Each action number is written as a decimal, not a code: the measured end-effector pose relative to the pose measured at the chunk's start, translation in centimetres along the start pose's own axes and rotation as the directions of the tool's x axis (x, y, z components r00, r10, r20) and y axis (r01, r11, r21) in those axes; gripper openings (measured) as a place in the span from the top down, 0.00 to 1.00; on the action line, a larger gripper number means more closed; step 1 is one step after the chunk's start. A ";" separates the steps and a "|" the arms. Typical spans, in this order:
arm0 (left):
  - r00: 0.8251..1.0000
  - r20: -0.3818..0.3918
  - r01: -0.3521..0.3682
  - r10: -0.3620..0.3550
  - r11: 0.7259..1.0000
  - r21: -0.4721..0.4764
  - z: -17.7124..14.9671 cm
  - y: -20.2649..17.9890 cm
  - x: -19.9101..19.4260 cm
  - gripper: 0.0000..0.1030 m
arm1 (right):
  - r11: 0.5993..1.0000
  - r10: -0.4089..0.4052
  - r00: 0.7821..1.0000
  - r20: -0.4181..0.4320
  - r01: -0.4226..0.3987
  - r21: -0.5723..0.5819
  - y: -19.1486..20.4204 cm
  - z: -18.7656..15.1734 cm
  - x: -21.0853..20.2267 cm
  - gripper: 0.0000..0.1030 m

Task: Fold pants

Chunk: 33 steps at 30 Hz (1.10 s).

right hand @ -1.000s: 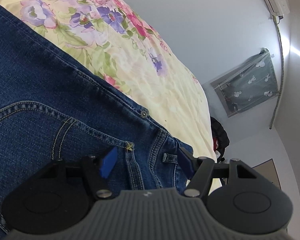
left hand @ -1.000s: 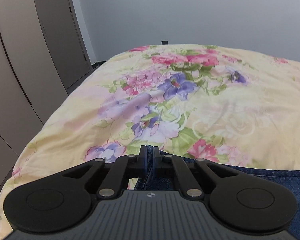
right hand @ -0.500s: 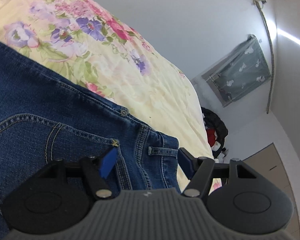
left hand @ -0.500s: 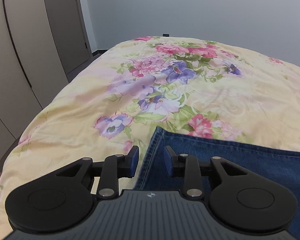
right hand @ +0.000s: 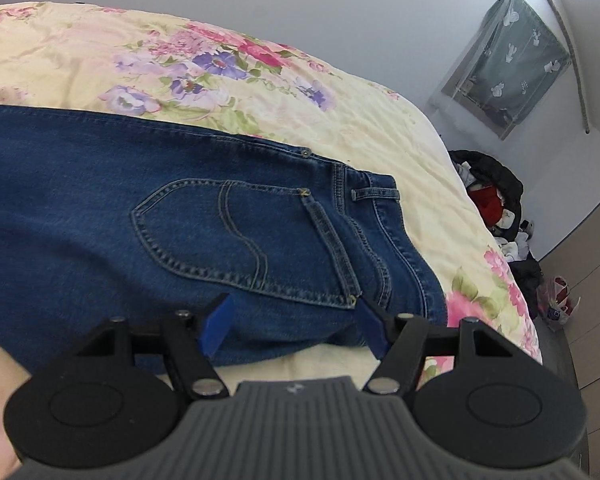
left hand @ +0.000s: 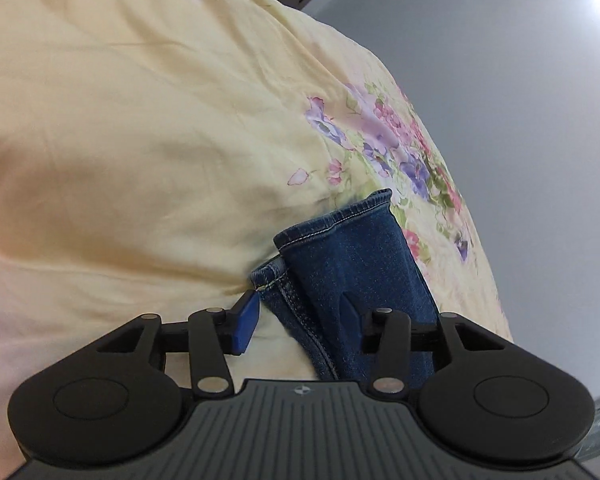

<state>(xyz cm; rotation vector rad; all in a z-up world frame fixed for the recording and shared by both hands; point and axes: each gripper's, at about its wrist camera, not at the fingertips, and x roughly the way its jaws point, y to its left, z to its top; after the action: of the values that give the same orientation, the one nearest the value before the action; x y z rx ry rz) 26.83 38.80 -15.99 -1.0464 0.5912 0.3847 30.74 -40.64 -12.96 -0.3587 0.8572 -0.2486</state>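
Blue jeans (right hand: 100,168) lie flat on the bed, back pocket (right hand: 204,232) up, waistband at the right. My right gripper (right hand: 294,330) hovers open over the seat near the waistband, its blue pads wide apart and gripping nothing. In the left wrist view the stacked leg hems (left hand: 340,256) of the jeans rest on the quilt. My left gripper (left hand: 298,320) sits just behind them with its jaws opening. The denim's edge lies between the pads, but neither pad presses on it.
A pale yellow floral quilt (right hand: 260,80) covers the bed (left hand: 140,140). Off its right edge, clothes (right hand: 492,196) are piled on the floor under a curtained window (right hand: 508,64). Grey walls stand behind.
The left gripper let go of the denim hem, opened, rolled and pulled back, so both hems now show. The right gripper, still open, drew back and up from the waistband.
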 end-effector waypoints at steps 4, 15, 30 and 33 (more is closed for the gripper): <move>0.998 0.062 -0.021 0.022 1.000 -0.023 -0.4 0.8 -0.8 0.68 | 1.000 0.008 1.000 0.001 -0.008 -0.021 0.5 -1.0 -1.6 0.39; 0.996 0.063 -0.061 0.059 0.998 0.020 -0.5 -0.3 1.7 0.74 | 0.972 0.134 0.990 -0.044 -0.123 0.198 1.3 -2.2 -2.2 0.40; 0.984 0.110 -0.159 0.141 0.971 0.177 0.1 -4.1 0.2 0.94 | 0.947 0.254 0.965 -0.061 -0.235 0.221 7.4 -4.2 -1.8 0.86; 0.987 0.129 -0.127 0.096 0.958 0.258 1.2 -5.9 -1.2 0.94 | 0.950 0.239 0.971 -0.026 -0.228 0.215 6.2 -3.4 -2.6 0.99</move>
<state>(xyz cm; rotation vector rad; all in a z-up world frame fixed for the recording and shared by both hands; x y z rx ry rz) 29.51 37.18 -10.74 -0.7307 0.5816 0.4487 26.93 -34.81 -15.71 -0.0507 0.9069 -0.1269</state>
